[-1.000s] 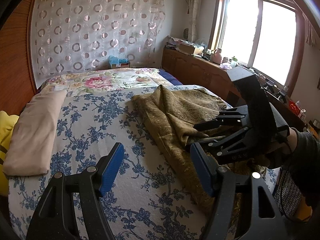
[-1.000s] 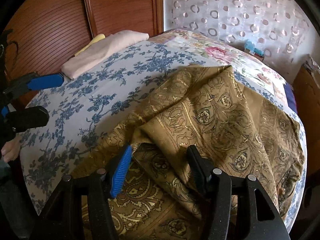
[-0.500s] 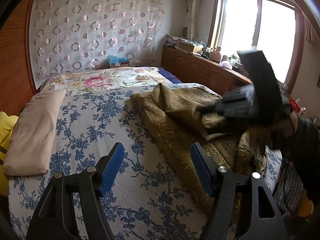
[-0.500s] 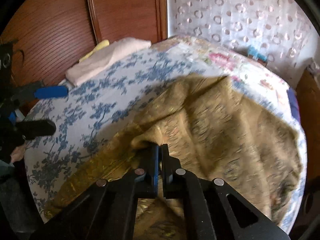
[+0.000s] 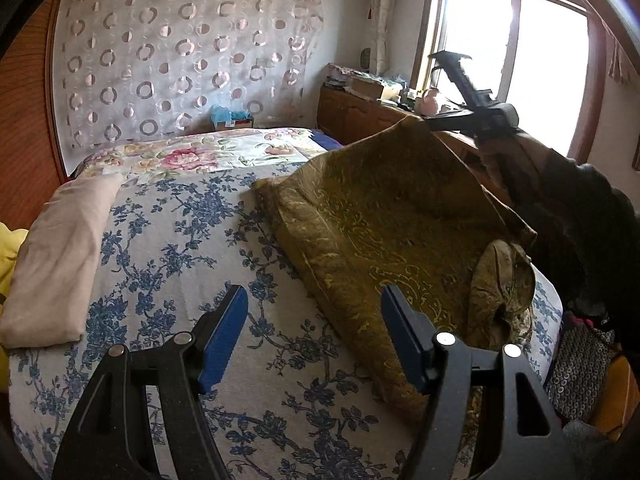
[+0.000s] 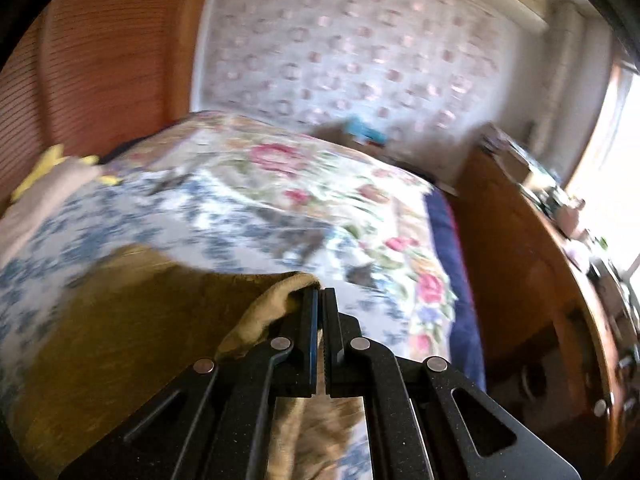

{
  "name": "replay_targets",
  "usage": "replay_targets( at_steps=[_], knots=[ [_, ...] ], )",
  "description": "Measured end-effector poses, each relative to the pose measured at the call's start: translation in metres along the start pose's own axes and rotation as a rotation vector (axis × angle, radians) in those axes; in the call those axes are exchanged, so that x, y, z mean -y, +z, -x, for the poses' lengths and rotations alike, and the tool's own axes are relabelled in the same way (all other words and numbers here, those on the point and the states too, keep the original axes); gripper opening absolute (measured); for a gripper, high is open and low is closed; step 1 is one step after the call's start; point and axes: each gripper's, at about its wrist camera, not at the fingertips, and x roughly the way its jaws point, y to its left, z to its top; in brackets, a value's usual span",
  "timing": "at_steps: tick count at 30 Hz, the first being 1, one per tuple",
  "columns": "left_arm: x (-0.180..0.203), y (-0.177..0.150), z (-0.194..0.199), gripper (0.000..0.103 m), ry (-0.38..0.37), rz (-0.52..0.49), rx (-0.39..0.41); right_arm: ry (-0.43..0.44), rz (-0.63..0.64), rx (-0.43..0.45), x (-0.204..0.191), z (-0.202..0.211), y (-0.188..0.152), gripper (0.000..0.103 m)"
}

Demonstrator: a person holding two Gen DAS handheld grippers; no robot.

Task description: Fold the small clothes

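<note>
An olive-gold patterned garment (image 5: 376,220) lies on the right half of the bed, one edge pulled up off the cover. My right gripper (image 6: 320,300) is shut on that raised edge of the garment (image 6: 280,292), which hangs down to the left of the fingers. From the left wrist the right gripper (image 5: 426,121) shows high at the right, in front of the window, with the cloth stretched up to it. Low over the blue-flowered bedcover (image 5: 160,240), my left gripper (image 5: 314,332) stands open with nothing between its blue pads, just left of the garment's near edge.
A folded beige cloth (image 5: 60,256) lies at the bed's left side, with something yellow (image 5: 10,248) beside it. A pink-flowered quilt (image 5: 200,152) covers the far end. A wooden cabinet (image 5: 360,116) with clutter runs under the window on the right. A person's dark sleeve (image 5: 580,216) is at right.
My right gripper went from open around a fold of the garment to shut on it, then rose and swung toward the window, lifting the cloth's edge. The left gripper stayed put.
</note>
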Motion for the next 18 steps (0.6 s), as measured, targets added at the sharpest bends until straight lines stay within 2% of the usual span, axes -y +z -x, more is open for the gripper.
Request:
replay_targets(
  at_steps=[7, 10, 11, 15, 18],
  knots=[
    [0.005, -0.004, -0.005, 0.07, -0.013, -0.007, -0.02, -0.101, -0.08, -0.075, 0.002, -0.035, 0.002, 0.002],
    [0.008, -0.005, -0.006, 0.07, -0.022, -0.012, -0.024, -0.075, -0.123, -0.1, -0.002, -0.033, 0.008, 0.028],
    [0.009, -0.005, -0.005, 0.07, -0.024, -0.015, -0.024, -0.064, -0.124, -0.097, -0.002, -0.029, 0.008, 0.031],
    [0.014, -0.006, -0.004, 0.07, -0.035, -0.022, -0.025, -0.006, -0.113, -0.075, -0.006, 0.001, -0.012, 0.035],
    [0.018, -0.007, -0.004, 0.07, -0.042, -0.025, -0.025, 0.048, -0.101, -0.065, -0.018, 0.034, -0.041, 0.036]
  ],
)
